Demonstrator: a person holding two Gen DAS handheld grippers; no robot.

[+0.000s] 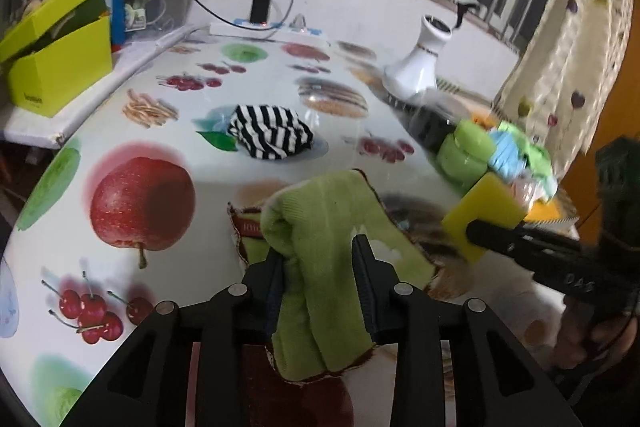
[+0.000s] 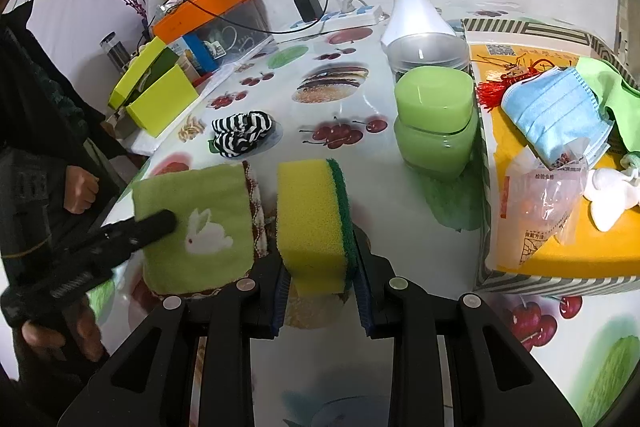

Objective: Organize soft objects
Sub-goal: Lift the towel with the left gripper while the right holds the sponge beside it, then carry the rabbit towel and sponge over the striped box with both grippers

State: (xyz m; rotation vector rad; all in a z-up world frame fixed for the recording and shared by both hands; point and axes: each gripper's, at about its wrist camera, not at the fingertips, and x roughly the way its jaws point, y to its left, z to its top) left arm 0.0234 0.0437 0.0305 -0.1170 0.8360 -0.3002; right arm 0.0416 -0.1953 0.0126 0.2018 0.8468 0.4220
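The green towel (image 1: 332,227), printed with a white rabbit, lies at lower centre of the left wrist view, partly flat on the fruit-print table (image 1: 120,131) and partly bunched up between the fingers of the left gripper (image 1: 320,267). The jaws stand slightly apart with the cloth in the gap, and the pads do not appear to press it. In the right wrist view the yellow sponge (image 2: 316,219) with its dark green scouring face sits at lower centre, clamped upright between the pads of the right gripper (image 2: 324,291), just right of the towel. A striped black-and-white cloth (image 1: 270,135) lies loose on the table, above the towel in the frame and well apart from it. At the right of the right wrist view a shallow yellow tray (image 2: 560,259) already holds a blue face mask (image 2: 556,115), a green cloth and a plastic bag; a green jar (image 2: 436,119) and a white bottle (image 2: 412,15) stand beside it. Judged from this layout, the towel looks just laid down and the sponge is in transit. The next move likely calls for carrying the sponge right to the tray, clearing the jar.
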